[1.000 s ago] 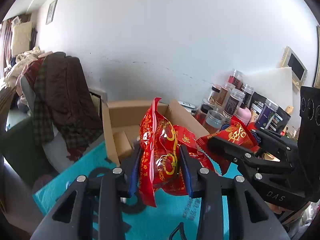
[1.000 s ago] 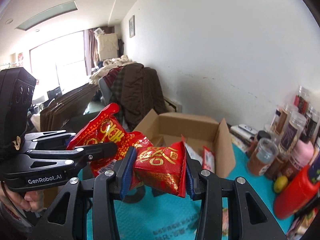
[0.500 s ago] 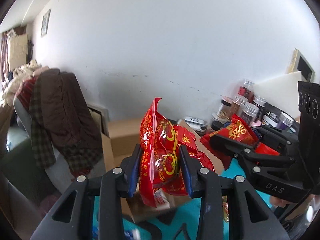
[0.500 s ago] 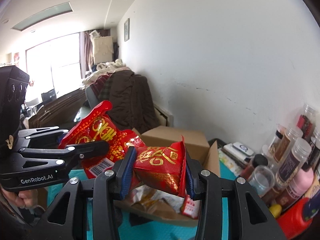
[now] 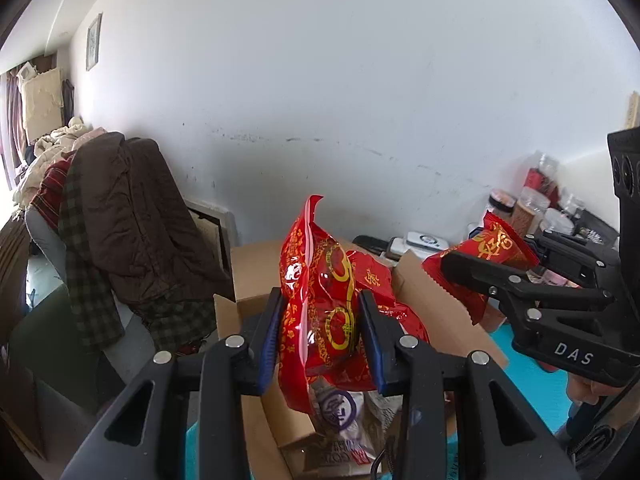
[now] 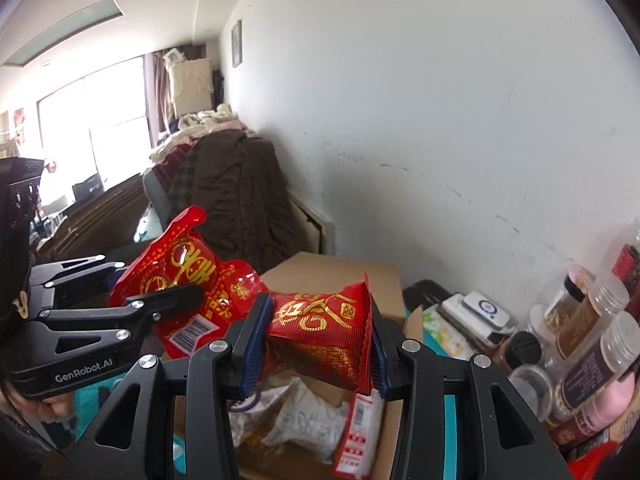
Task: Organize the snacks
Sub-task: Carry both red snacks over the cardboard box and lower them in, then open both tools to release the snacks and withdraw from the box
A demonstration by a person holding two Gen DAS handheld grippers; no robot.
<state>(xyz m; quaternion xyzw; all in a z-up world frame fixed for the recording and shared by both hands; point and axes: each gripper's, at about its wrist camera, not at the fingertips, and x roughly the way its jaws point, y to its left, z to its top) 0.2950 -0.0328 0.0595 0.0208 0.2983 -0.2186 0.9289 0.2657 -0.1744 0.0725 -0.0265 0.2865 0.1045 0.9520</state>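
Above the cardboard box (image 5: 440, 312), both my claws carry red snack packets: left claw (image 5: 322, 336) clenched on the tall packet (image 5: 316, 300), right claw (image 6: 316, 352) clenched on the smaller packet (image 6: 320, 336). Box opening lies directly below; left looks nearer.

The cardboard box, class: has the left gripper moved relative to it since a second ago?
Yes. The left gripper, shut on red snack packets, has advanced from short of the cardboard box to above its opening.

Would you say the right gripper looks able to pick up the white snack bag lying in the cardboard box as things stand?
Probably not: the right gripper is shut on a red snack packet, though the white snack bag lies uncovered in the cardboard box.
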